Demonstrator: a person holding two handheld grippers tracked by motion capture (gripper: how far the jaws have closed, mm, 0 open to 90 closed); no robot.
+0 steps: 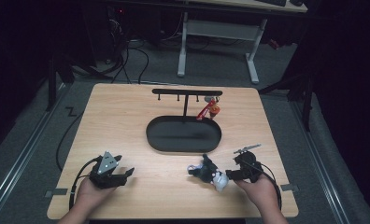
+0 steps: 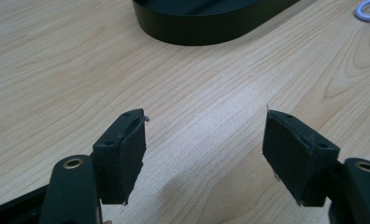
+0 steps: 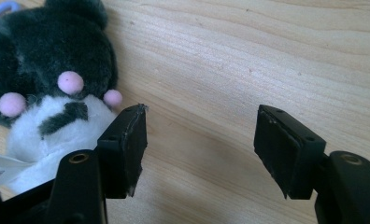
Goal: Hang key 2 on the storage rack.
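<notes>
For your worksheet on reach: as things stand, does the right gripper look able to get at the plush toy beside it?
Probably yes. The plush toy lies on the table just beside the right gripper, whose jaws stand open with nothing between them. Only bare wood separates them; the toy sits off to one side, so the gripper would need shifting sideways.

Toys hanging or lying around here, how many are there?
2: a black-and-white plush toy lies on the table beside the right tongs; a red keychain toy hangs on the black rack.

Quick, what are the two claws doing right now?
Left claw: open, holding nothing.
Right claw: open, holding nothing; plush toy lies beside it.
</notes>
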